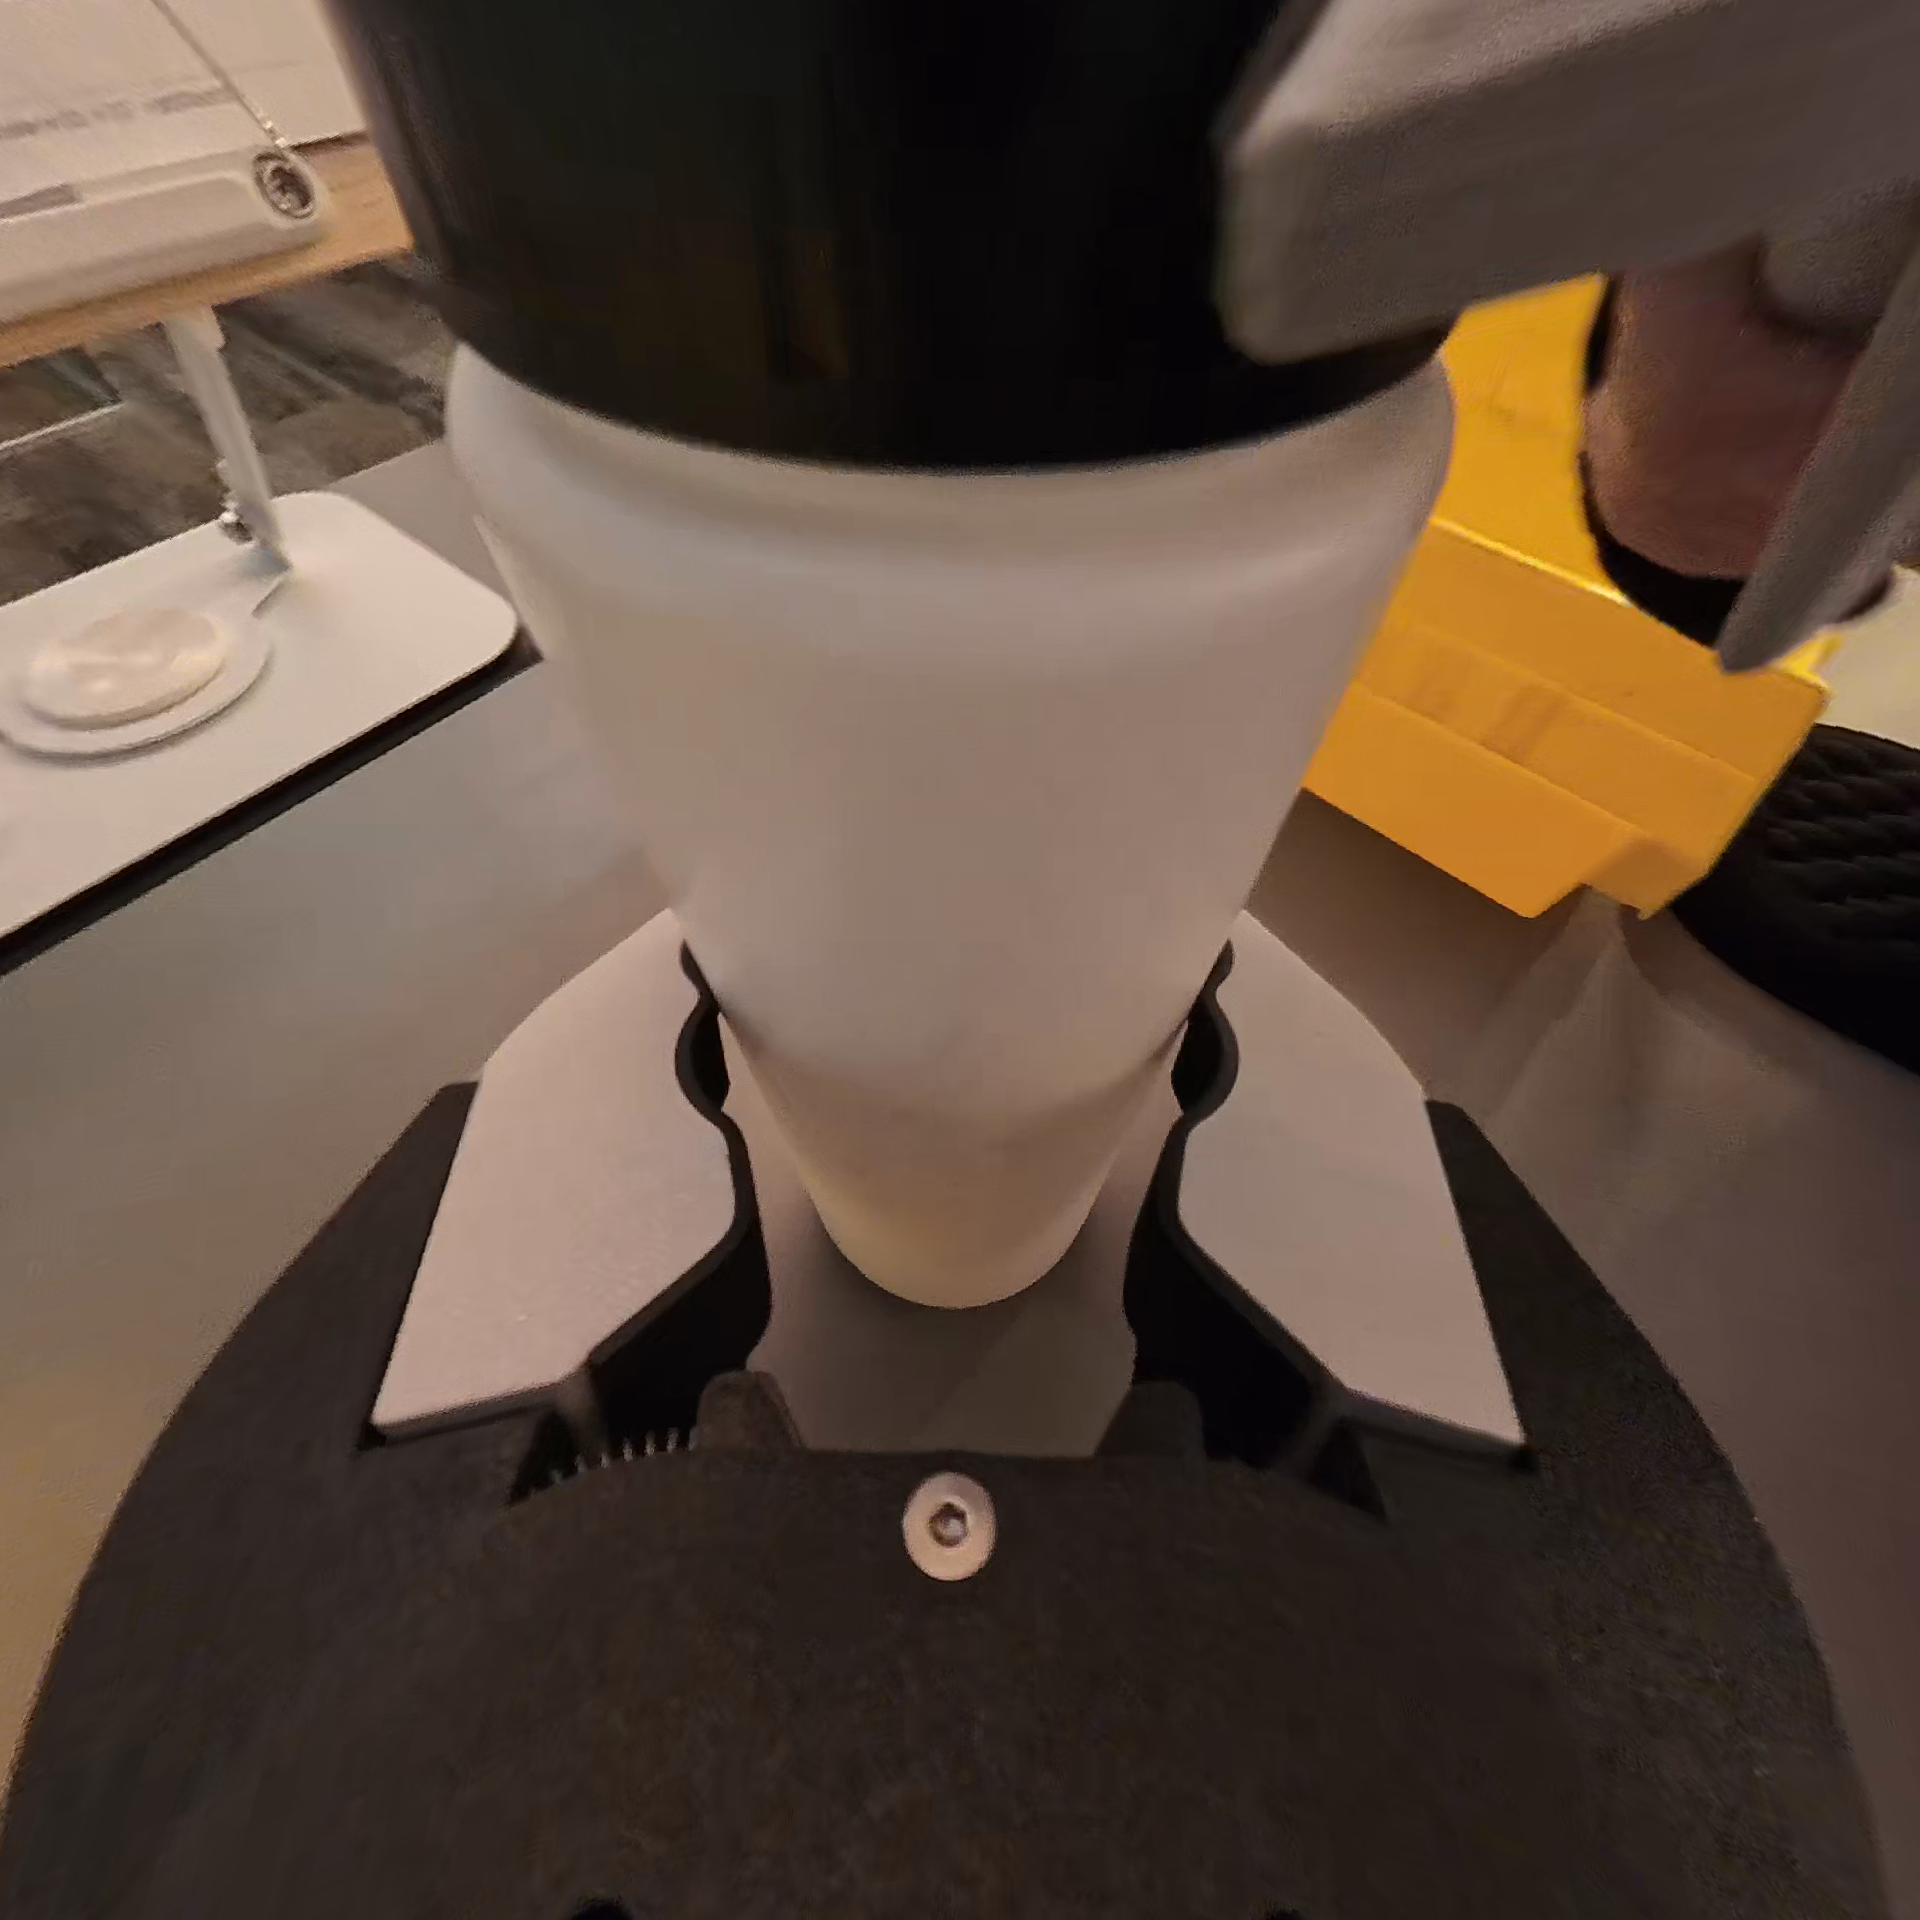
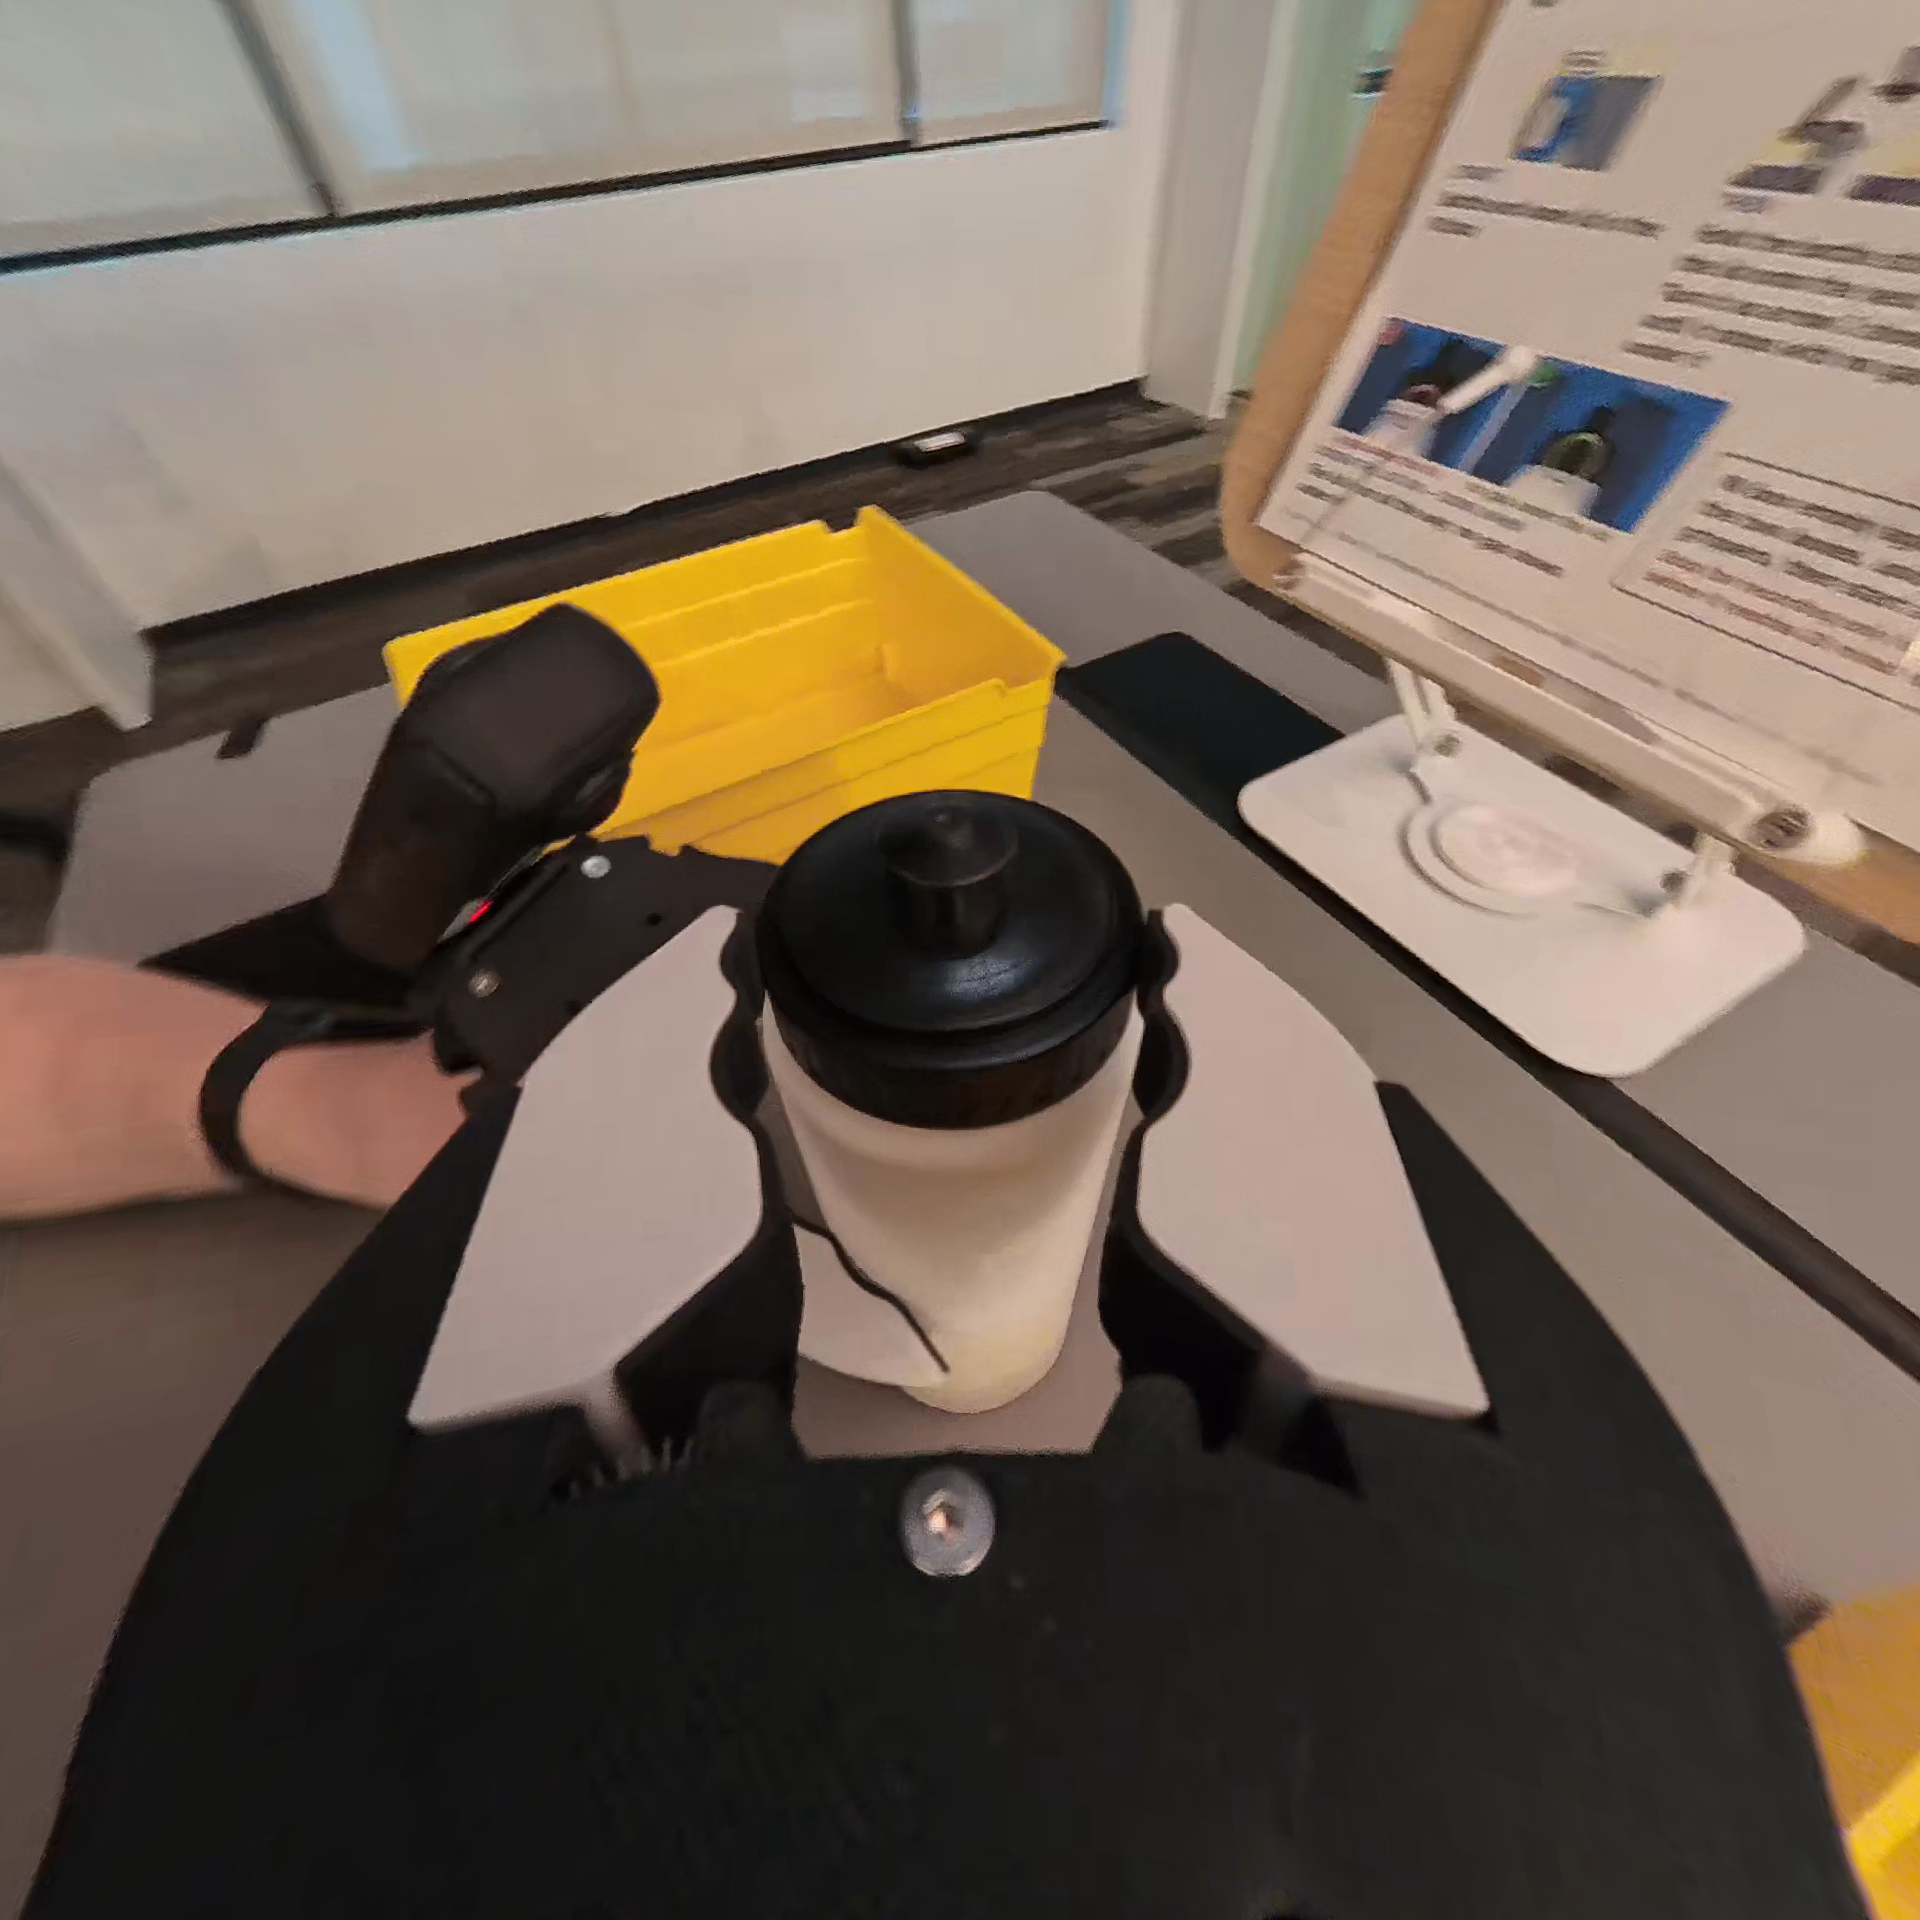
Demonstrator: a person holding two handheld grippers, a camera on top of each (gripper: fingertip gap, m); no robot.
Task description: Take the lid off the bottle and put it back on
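Note:
A white bottle (image 1: 935,727) with a black lid (image 1: 831,208) stands upright on the grey table. My left gripper (image 1: 956,966) is shut on the bottle's lower body, one finger on each side. In the right wrist view the lid (image 2: 966,987), with its spout on top, sits on the bottle (image 2: 935,1195). My right gripper (image 2: 945,935) is closed around the lid, fingertips against its rim. One grey finger of the right gripper (image 1: 1507,177) shows against the lid in the left wrist view. The left gripper's body (image 2: 540,914) and the hand holding it show at left.
A yellow bin (image 2: 831,665) stands behind the bottle; it also shows in the left wrist view (image 1: 1538,748). A white stand (image 2: 1507,883) holding a printed board is at the right, on the table's far side. A dark pad (image 2: 1174,696) lies beside the bin.

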